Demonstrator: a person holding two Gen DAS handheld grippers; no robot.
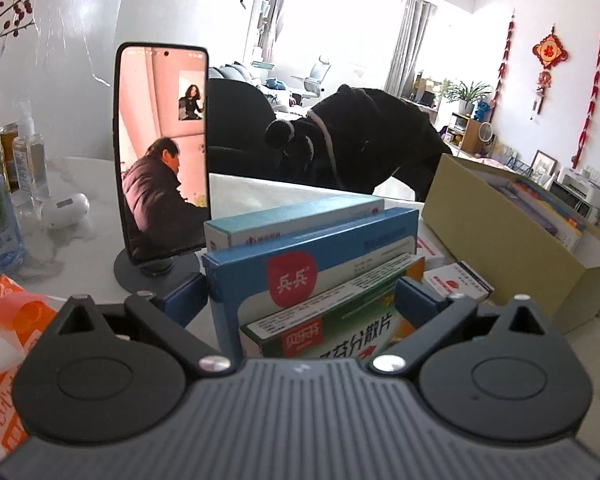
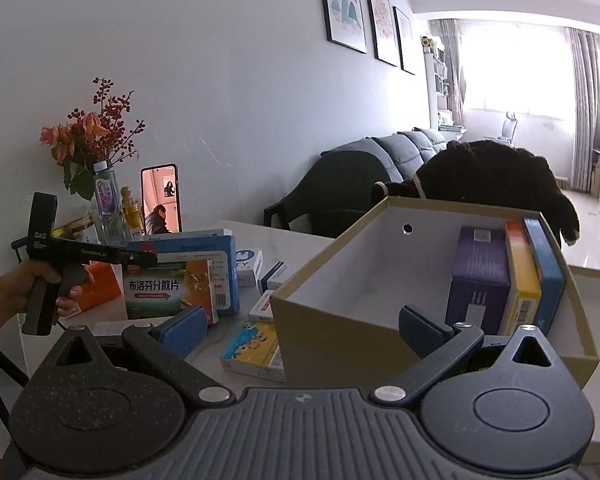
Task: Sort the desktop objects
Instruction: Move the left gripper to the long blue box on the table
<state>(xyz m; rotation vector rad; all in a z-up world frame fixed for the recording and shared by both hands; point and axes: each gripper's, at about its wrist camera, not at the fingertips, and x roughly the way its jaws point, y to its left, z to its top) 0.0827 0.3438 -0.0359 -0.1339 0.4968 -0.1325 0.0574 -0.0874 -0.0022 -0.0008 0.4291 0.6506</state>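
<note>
The left tongs [image 1: 300, 296] are clamping a bundle of medicine boxes [image 1: 324, 276] held upright together: a green and white box in front, a larger blue box with a red logo behind it, and a pale blue one at the back. In the right wrist view the same bundle [image 2: 180, 284] is showing above the bench [image 2: 300, 248], with a hand [image 2: 32, 288] gripping the handle of the left tool.

The right tongs [image 2: 300, 328] are standing wide apart with nothing between them, their right pad hanging over the open cardboard box [image 2: 340, 320]. Inside that box, three boxes are standing upright against the far right wall: a purple one [image 2: 480, 280], an orange and yellow one [image 2: 520, 276] and a blue one [image 2: 546, 276], each touching the next.

More small boxes are lying on the bench just left of the cardboard box, among them a yellow and blue cartoon box [image 2: 254, 348] near its corner.

A phone [image 1: 164, 152] is standing upright on a round stand behind the held bundle, its screen lit. Beside it a bottle with flowers [image 2: 88, 152] is sitting by the wall. A black coat [image 1: 372, 140] is draping over a chair across the bench.
</note>
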